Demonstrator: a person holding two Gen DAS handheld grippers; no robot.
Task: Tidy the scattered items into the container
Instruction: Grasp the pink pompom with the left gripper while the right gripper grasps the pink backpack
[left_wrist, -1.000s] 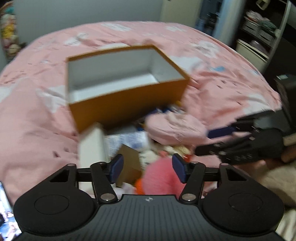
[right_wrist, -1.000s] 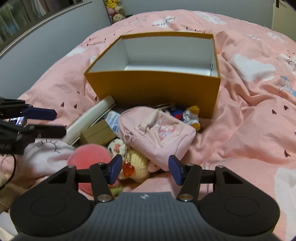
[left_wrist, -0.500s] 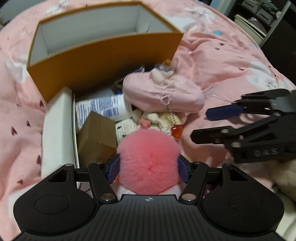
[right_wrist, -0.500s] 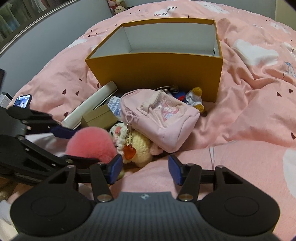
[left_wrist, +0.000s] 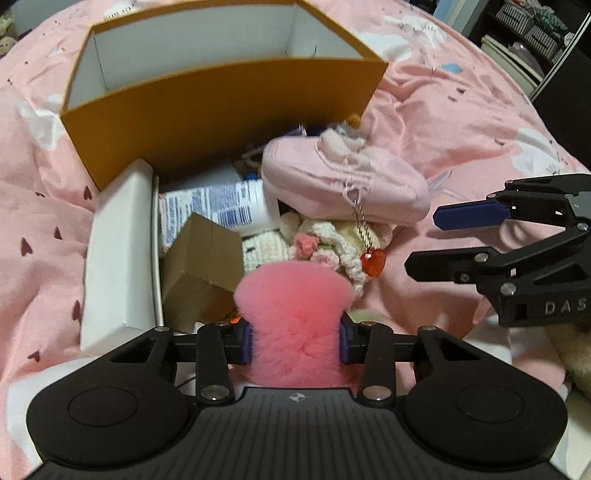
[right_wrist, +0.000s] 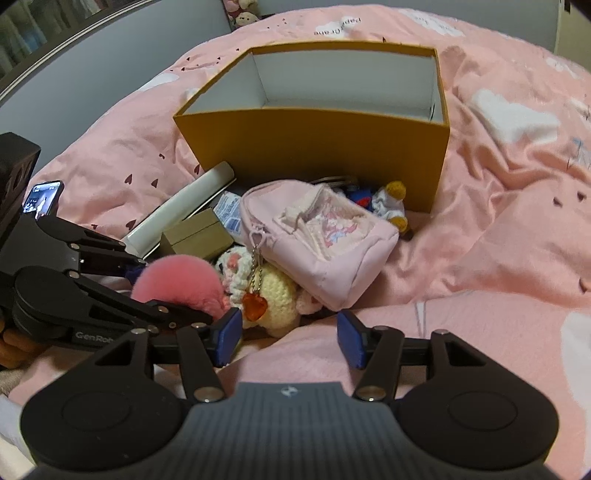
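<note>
One item is now being gripped: the left gripper (left_wrist: 295, 341) has just been closing, and its jaws are squeezing the pink pompom (left_wrist: 293, 314), pinching its fluff narrow in front of the orange box (left_wrist: 221, 110), which is sitting empty. Lifting it across into that box looks like the next step. Beside the pompom, the right gripper (right_wrist: 290, 338) is hovering with jaws apart, holding nothing. "DAS" is showing on its body, "GenRob" on the left one's.
</note>
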